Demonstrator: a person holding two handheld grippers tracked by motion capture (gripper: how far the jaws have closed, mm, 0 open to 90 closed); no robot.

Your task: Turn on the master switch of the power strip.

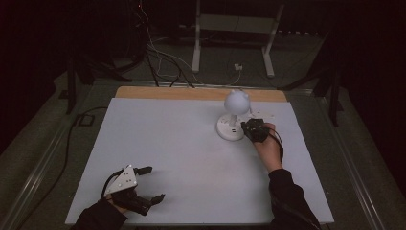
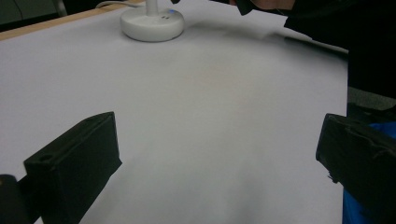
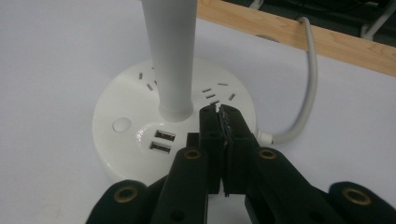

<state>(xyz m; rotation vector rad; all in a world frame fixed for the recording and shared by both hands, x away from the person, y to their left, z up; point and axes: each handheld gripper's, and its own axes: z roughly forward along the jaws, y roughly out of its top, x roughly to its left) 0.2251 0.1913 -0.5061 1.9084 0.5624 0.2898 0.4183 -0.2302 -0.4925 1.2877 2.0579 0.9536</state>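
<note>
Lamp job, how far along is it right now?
Done: the right hand-held gripper has reached the lamp, its jaws shut, tips over the round base beside the stem. In hand: it seems to press on the base; the round button lies a little aside. Left: the globe looks unlit. The left hand-held gripper rests open, apart.

White round plastic lamp base (image 3: 140, 140): near rim hidden behind black right gripper (image 3: 223, 122); white stem (image 3: 169, 56) cut off at 12 o'clock edge.
</note>
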